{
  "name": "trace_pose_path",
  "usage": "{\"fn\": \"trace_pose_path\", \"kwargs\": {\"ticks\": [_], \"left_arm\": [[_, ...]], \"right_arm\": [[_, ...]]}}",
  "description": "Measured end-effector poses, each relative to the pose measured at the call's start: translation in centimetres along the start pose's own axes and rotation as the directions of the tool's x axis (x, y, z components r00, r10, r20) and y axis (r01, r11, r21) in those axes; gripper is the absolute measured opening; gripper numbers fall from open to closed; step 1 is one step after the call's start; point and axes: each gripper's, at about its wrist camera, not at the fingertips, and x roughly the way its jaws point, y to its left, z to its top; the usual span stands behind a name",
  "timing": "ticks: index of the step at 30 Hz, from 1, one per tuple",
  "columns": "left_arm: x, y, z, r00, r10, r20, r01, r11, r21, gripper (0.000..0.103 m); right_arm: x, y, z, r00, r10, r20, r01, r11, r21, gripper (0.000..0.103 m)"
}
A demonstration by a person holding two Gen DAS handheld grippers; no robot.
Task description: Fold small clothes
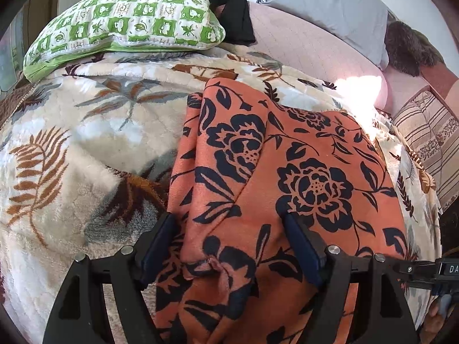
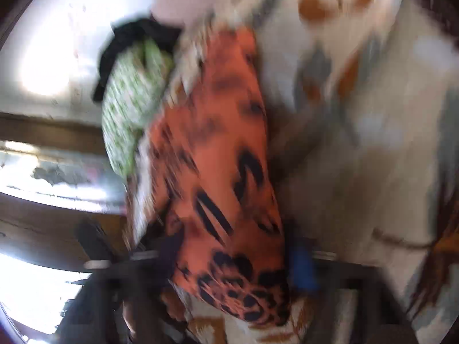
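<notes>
Folding is under way on the orange garment [image 1: 275, 172] with dark flowers, which lies partly doubled over on the leaf-patterned blanket [image 1: 86, 143] of the bed, toward the near edge and well apart from the green checked pillow [image 1: 123, 20] at the far corner. The left claw [image 1: 229, 246] stands wide over the garment's near hem — its pads straddle a ridge of cloth without pressing on it, so it is released. The right claw [image 2: 238, 261] shows only in a badly smeared view: orange cloth sits between its fingers [image 2: 301, 263], which stand fairly close together, yet whether they pinch the cloth or merely flank it I cannot tell. My reading is that one fold has been laid and the next is being set up. The next move calls for a firm pinch on an edge or corner, then a carry across so the layers line up — with the other claw pinning the cloth flat.
</notes>
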Motion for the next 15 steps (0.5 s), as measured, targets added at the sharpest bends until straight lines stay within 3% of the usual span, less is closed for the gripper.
{"fn": "trace_pose_path", "kwargs": {"ticks": [3,5,6,7,9,12,13,14,15], "left_arm": [[-3.8,0.8,0.0,0.999,-0.029,0.043,0.032,0.998,-0.057,0.079],[-7.3,2.0,-0.7,0.992,-0.079,0.101,0.090,0.990,-0.108,0.081],[-8.5,2.9,-1.3,0.988,-0.099,0.117,0.116,0.982,-0.151,0.087],[-9.0,3.7,-1.8,0.986,-0.121,0.116,0.142,0.971,-0.191,0.088],[-8.6,5.6,-2.9,0.982,-0.172,0.076,0.187,0.939,-0.290,0.088],[-5.9,6.7,-4.0,0.952,-0.306,0.001,0.282,0.879,-0.385,0.084],[-5.0,6.8,-4.3,0.939,-0.343,-0.019,0.307,0.861,-0.405,0.073],[-4.0,6.9,-4.6,0.933,-0.353,-0.061,0.297,0.857,-0.420,0.026],[-3.0,7.2,-5.2,0.929,-0.353,-0.108,0.271,0.851,-0.450,0.019]], "right_arm": [[-1.6,1.9,-0.3,0.997,-0.059,0.053,0.062,0.997,-0.054,0.030],[-2.3,2.8,-0.5,0.995,-0.076,0.059,0.081,0.993,-0.089,0.041],[-2.9,2.7,-0.7,0.994,-0.081,0.079,0.088,0.992,-0.092,0.062],[-3.9,2.9,-0.9,0.986,-0.092,0.139,0.106,0.990,-0.095,0.069],[-5.5,4.1,-1.4,0.973,-0.066,0.221,0.098,0.985,-0.139,0.069],[-6.6,6.3,-2.2,0.972,-0.019,0.235,0.073,0.973,-0.221,0.069],[-6.5,7.3,-2.2,0.973,-0.017,0.229,0.076,0.965,-0.251,0.069],[-6.4,8.0,-2.3,0.975,-0.013,0.223,0.076,0.958,-0.277,0.069],[-6.2,8.3,-2.3,0.977,-0.012,0.215,0.077,0.953,-0.294,0.069]]}}
